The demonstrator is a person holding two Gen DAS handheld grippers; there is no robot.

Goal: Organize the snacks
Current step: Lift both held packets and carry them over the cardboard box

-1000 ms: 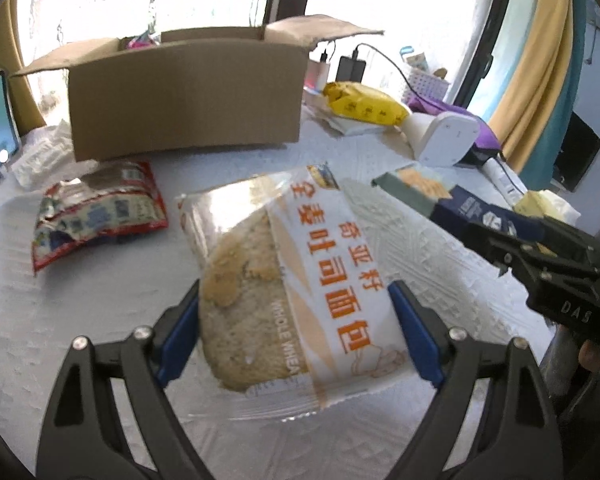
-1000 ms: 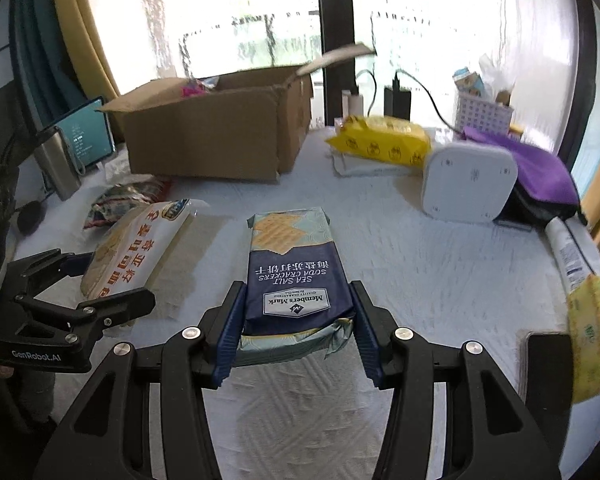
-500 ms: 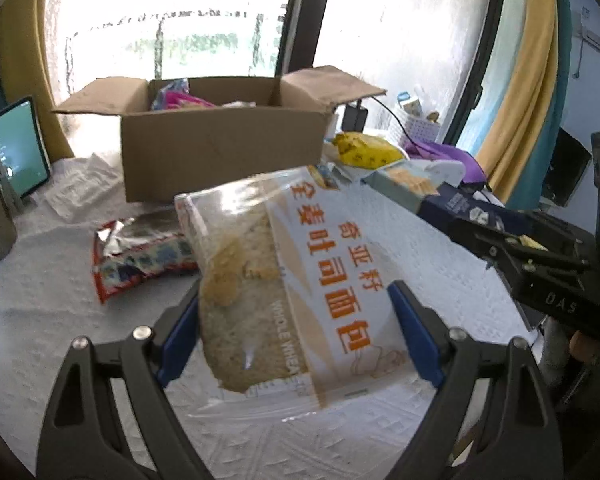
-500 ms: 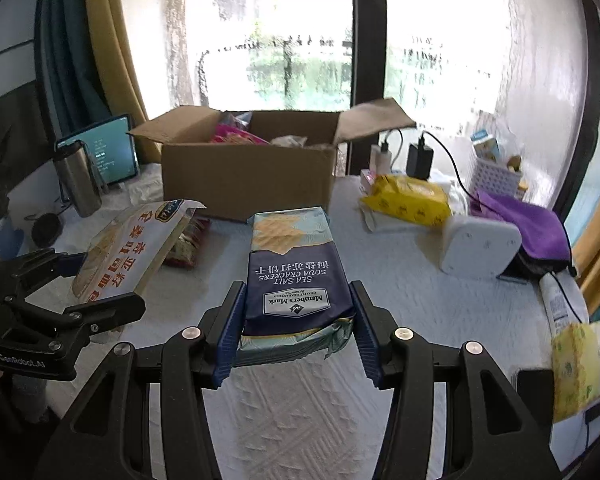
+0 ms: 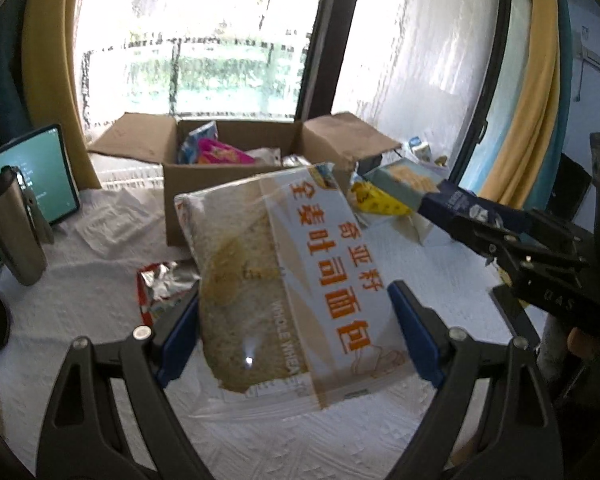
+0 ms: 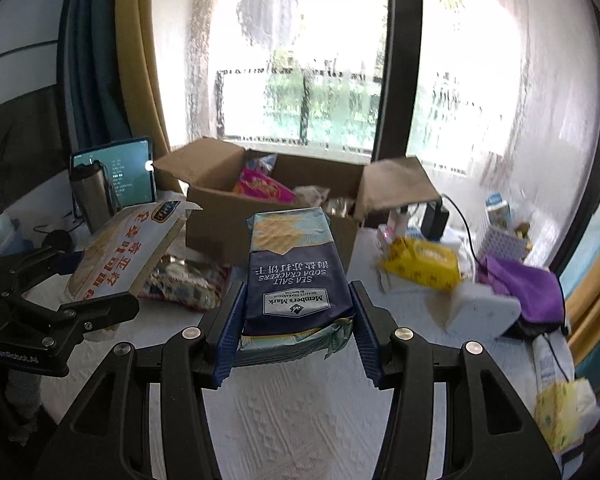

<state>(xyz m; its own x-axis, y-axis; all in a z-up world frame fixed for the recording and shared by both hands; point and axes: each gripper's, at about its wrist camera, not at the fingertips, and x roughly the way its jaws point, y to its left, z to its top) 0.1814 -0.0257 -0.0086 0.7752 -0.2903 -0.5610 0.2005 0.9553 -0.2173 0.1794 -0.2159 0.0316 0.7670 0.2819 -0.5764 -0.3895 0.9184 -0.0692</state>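
My left gripper (image 5: 296,332) is shut on a clear bag of whole wheat bread (image 5: 284,276) with an orange-lettered label, held up above the table. My right gripper (image 6: 296,332) is shut on a dark blue pack of sea salt soda crackers (image 6: 296,268), also held up. Both point toward an open cardboard box (image 5: 204,188), also in the right wrist view (image 6: 220,224), which holds pink and other snack bags (image 6: 260,186). A red and silver snack bag (image 5: 162,288) lies on the table in front of the box. Each gripper shows in the other's view: the right (image 5: 532,256), the left (image 6: 56,320).
A steel tumbler (image 5: 12,228) and a tablet (image 5: 40,168) stand at the left. A yellow pack (image 6: 424,266), a white device (image 6: 484,308), a purple cloth (image 6: 528,284) and a small basket (image 6: 504,240) lie at the right. The table has a white textured cover (image 6: 300,420).
Both grippers have risen with their packs and now look down into the open box; the box's inside has come into view.
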